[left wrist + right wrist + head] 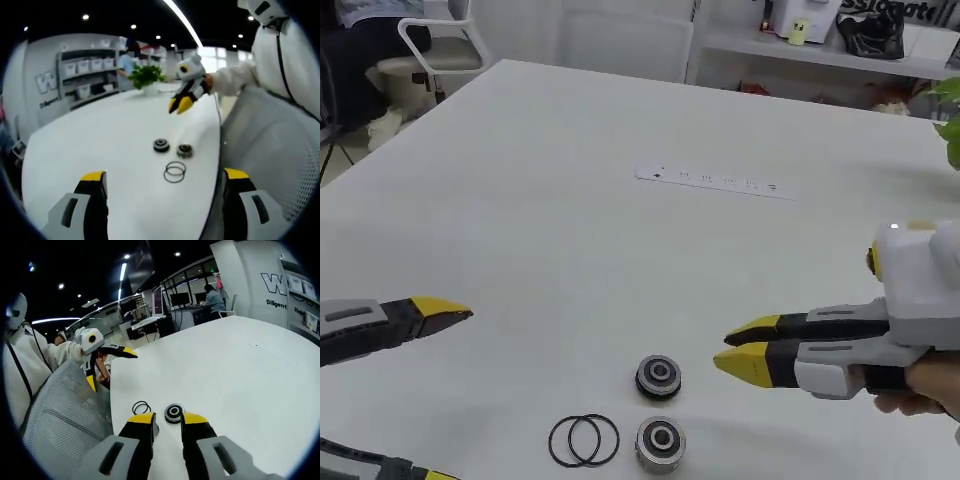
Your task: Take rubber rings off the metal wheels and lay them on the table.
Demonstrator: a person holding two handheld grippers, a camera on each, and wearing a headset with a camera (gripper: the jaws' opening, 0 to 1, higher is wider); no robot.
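- Two rings point(583, 440) lie flat on the table point(570, 220), overlapping, just left of the near wheel point(661, 443) in the head view.
- The far wheel point(658, 377) stands just beyond the near one, close to it but apart.
- Progress, as I judge it: two rings are already off and laid down. The far wheel's rim looks dark and may still carry rubber, while the near one looks greyer. The pictures are too small to say for sure whether any rings are left.
- Right gripper point(722, 352): it hovers just right of the far wheel. Its jaws are nearly closed with only a thin gap, and they hold nothing. In the right gripper view that wheel sits just past the tips.
- Left gripper point(450, 393): it is well to the left of the wheels. Its jaws are spread wide and are empty.
- What seems left is to check each wheel and pull off any remaining ring.
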